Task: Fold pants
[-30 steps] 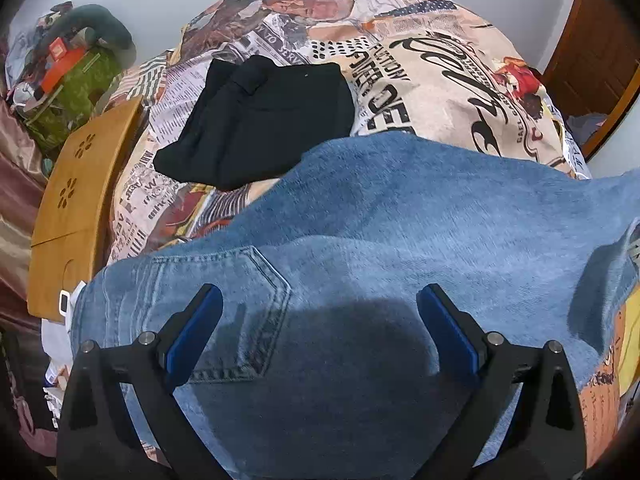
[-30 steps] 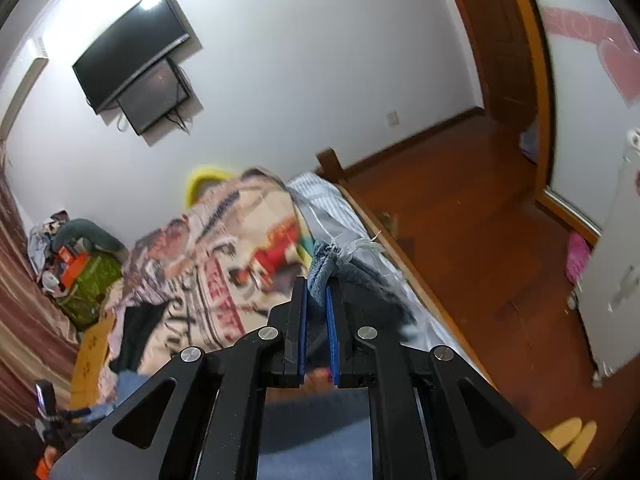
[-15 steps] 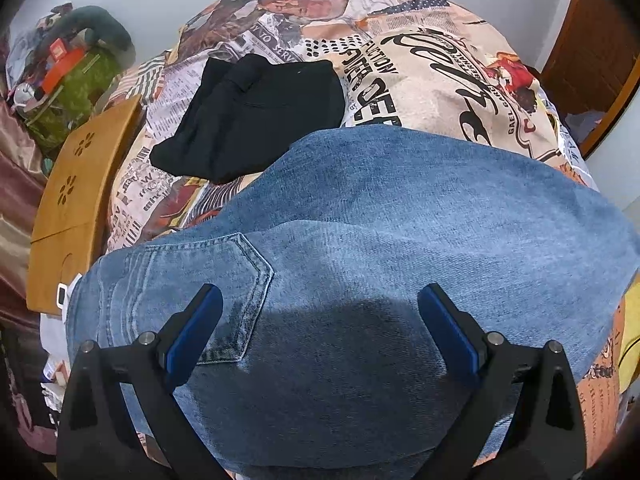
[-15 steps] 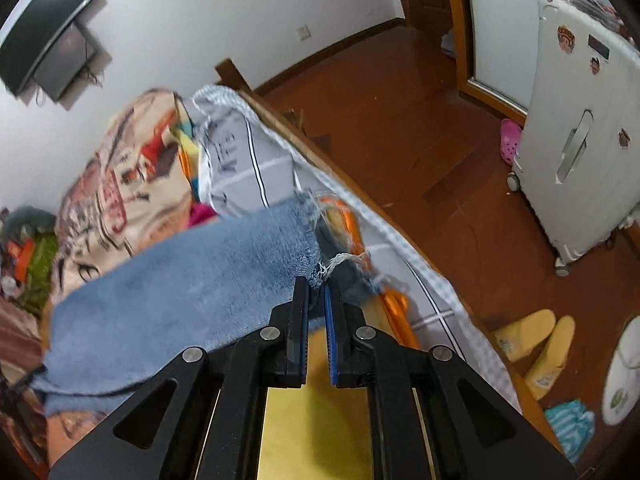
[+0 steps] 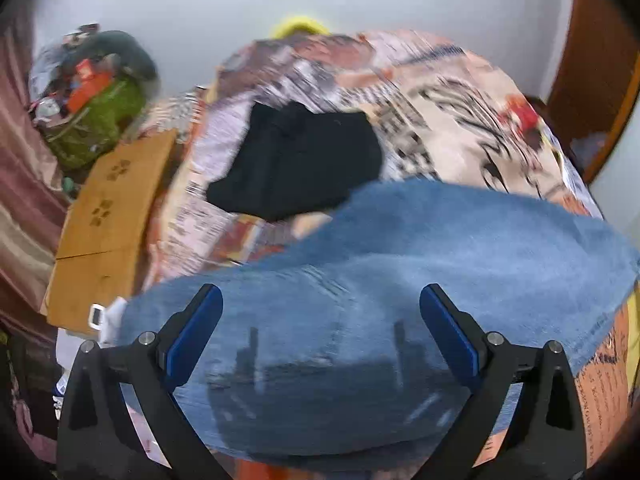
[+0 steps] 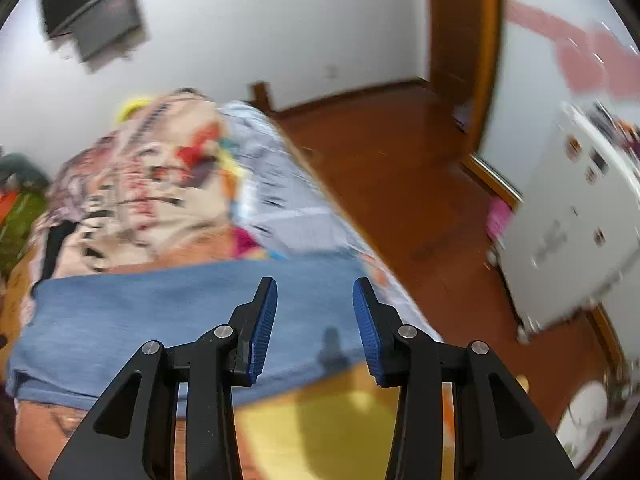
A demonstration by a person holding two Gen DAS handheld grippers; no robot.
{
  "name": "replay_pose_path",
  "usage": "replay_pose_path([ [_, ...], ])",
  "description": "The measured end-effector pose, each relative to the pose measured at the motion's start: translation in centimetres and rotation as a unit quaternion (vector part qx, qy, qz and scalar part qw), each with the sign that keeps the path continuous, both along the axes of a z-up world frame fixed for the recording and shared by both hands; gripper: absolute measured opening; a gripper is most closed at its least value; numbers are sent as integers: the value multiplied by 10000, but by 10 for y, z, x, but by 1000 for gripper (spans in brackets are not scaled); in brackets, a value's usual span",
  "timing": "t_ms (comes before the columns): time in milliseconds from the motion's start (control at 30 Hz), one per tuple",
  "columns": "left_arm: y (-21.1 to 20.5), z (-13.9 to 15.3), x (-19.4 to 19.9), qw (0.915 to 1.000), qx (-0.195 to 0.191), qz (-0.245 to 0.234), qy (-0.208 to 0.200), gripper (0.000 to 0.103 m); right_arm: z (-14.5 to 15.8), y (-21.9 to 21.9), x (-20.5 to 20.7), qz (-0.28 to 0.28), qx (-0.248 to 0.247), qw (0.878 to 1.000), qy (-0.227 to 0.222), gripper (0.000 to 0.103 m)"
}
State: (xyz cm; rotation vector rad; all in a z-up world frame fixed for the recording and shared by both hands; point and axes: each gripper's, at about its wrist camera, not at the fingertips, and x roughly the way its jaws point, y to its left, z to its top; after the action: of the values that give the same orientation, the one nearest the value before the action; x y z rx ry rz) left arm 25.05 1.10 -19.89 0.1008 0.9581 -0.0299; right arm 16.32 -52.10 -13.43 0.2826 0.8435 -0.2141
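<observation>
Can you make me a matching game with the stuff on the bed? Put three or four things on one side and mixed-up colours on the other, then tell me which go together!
Things:
1. jeans
2. folded garment behind the jeans
3. board at the left side of the bed
4. pads on the gripper fingers

Colours:
A. black
B. bright blue
C. light wood brown
D. faded denim blue

Right pairs: 1-D, 2-A, 3-C, 4-B
</observation>
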Motion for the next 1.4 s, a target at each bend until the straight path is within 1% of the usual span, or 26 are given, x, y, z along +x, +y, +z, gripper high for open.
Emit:
replay_pose_path([
  [67,26,9,0,9995,-96,260,-153,100,15,24,13,249,-11,9995,-200,36],
  [133,47,12,-1,9986,-157,471,-194,100,27,50,25,571,27,9975,-414,36],
  [267,98,9,-4,9951,-31,967,-203,100,47,113,49,1314,-2,9886,-739,36],
  [300,109,7,-5,9940,-8,1077,-190,100,51,132,57,1563,10,9847,-769,39],
  [400,146,3,-7,9901,-63,1397,-125,100,50,174,77,2129,17,9741,-759,46],
  [467,168,-1,-8,9876,-128,1566,-74,100,46,206,94,2505,-109,9654,-714,53],
  [567,194,-8,-7,9845,-119,1750,11,100,36,250,118,2974,-210,9530,-538,53],
  [667,211,-20,-2,9823,-196,1856,159,100,22,284,142,3383,-11,9406,-275,53],
  [700,215,-22,0,9819,-240,1866,217,100,15,297,152,3521,69,9358,-155,53],
  [767,220,-34,9,9805,-390,1884,408,100,7,315,166,3646,107,9311,33,53],
  [833,220,-44,16,9791,-519,1898,512,100,1,332,179,3795,144,9250,137,53],
  [933,212,-56,25,9790,-662,1841,574,100,-15,358,198,4008,253,9148,437,53],
  [1000,201,-67,32,9803,-727,1704,691,100,-27,377,209,4171,300,9059,675,53],
  [1100,185,-81,36,9827,-665,1513,841,100,-47,403,219,4428,238,8903,1039,53],
  [1133,180,-86,36,9839,-626,1424,882,100,-55,411,222,4536,195,8831,1180,53],
  [1200,169,-96,35,9863,-497,1244,967,100,-65,420,226,4648,109,8748,1362,53],
  [1233,163,-101,33,9871,-325,1216,986,100,-73,425,230,4679,-23,8709,1505,53],
  [1300,161,-107,30,9875,-230,1163,1037,100,-82,427,236,4660,-84,8694,1637,52],
  [1333,162,-111,29,9869,-258,1168,1079,100,-87,428,241,4655,-9,8674,1759,50],
  [1400,164,-118,25,9854,-371,1185,1161,100,-93,429,247,4655,180,8645,1885,43],
])
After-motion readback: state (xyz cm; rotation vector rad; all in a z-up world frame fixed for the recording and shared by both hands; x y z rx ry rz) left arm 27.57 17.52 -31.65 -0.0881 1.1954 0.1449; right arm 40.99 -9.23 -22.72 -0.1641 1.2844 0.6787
